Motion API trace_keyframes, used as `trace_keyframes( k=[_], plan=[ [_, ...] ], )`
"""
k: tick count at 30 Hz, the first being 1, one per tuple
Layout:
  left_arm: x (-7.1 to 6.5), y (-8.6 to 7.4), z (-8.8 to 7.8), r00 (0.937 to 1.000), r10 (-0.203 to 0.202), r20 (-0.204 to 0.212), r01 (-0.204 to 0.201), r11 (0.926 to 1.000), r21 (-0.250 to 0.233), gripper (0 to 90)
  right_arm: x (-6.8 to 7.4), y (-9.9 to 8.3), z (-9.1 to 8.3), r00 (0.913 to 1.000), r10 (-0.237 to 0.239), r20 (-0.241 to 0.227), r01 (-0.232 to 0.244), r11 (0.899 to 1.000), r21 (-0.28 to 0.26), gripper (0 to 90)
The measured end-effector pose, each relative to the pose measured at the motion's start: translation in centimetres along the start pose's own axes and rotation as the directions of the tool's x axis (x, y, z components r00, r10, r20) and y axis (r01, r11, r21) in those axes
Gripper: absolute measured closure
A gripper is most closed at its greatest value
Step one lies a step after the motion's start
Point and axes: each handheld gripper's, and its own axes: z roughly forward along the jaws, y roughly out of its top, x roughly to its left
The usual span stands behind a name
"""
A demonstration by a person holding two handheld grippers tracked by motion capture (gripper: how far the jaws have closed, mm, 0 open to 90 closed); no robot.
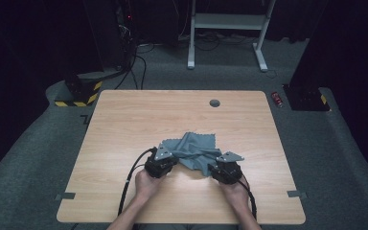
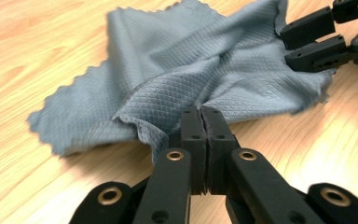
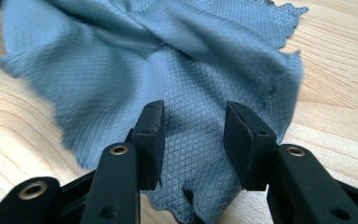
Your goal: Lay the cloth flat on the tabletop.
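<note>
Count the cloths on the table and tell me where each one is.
1. A grey-blue cloth lies crumpled near the front middle of the table, between the two hand-held grippers. Nothing suggests another is hidden beneath it.

Cloth: grey woven fabric, matt, diamond-textured, pinked edges. Table under cloth: light wood-grain laminate, smooth, slight sheen. Gripper jaws: matt black plastic.

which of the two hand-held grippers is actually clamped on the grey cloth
The left hand-held gripper: its jaws pinch a fold of the cloth. The right hand-held gripper stands open, cloth lying loose between its jaws.
</note>
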Motion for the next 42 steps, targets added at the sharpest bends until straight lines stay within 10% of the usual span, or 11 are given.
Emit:
trace_keyframes(
  k=[20, 27, 42],
  plan=[
    [-0.2, -2.4, -2.1, 0.9987, -0.037, 0.034, 0.035, 0.9978, 0.057, 79.9, 0.0, 0.0, 0.0, 1.0, -0.001, 0.002, 0.001, 1.0, -0.001, 58.5],
    [-1.1, -1.5, -0.4, 0.9977, 0.009, 0.067, -0.016, 0.9941, 0.108, 79.2, 0.0, 0.0, 0.0, 1.0, 0.0, 0.003, 0.0, 1.0, -0.001, 58.5],
    [0.4, 2.2, 3.9, 0.9987, -0.024, 0.046, 0.018, 0.9915, 0.129, 77.8, 0.1, 0.0, 0.0, 1.0, 0.003, 0.005, -0.003, 1.0, 0.0, 58.5]
  ],
)
